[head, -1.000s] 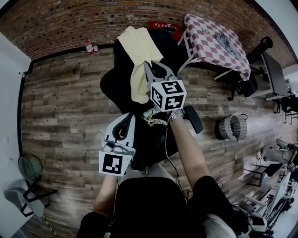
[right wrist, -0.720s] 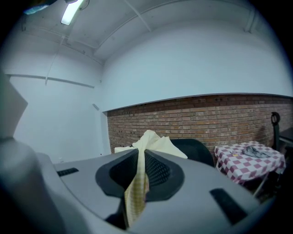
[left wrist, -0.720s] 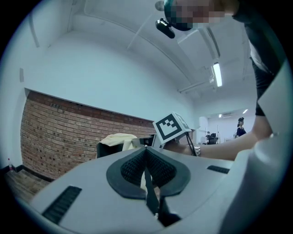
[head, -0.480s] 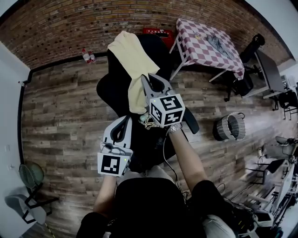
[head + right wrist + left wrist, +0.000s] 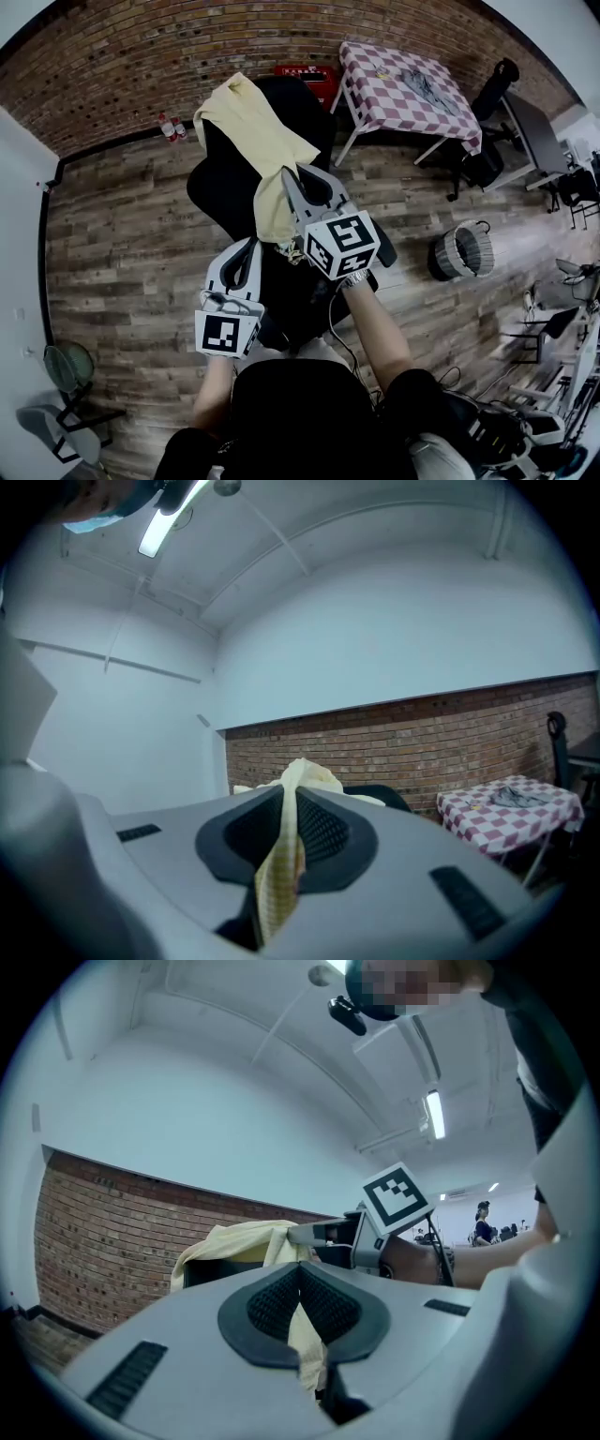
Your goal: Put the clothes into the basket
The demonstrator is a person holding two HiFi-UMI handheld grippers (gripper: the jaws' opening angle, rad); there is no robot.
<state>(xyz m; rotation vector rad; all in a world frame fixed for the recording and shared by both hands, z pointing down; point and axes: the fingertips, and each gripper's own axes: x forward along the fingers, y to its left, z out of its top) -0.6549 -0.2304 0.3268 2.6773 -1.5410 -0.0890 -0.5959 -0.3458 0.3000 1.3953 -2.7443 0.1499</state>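
Jaws of the right gripper (image 5: 284,797) press together on a fold of the pale yellow cloth (image 5: 251,122); the left gripper (image 5: 302,1279), nearer and left, pinches its hanging end. The cloth drapes over a black office chair (image 5: 208,178); the grey woven basket (image 5: 466,251) stands well apart, right.

Seen from above, the person stretches both bare forearms (image 5: 380,323) forward from black sleeves (image 5: 412,394). The right gripper (image 5: 289,175), grey with black ribbed pads and a marker cube (image 5: 342,246) at its back, is held farther out and points roughly level. Its jaws press together on a fold of pale yellow cloth (image 5: 253,131). The left gripper (image 5: 251,246), of the same grey build, sits nearer the body, also level. Its pads are clamped on a strip of that cloth.
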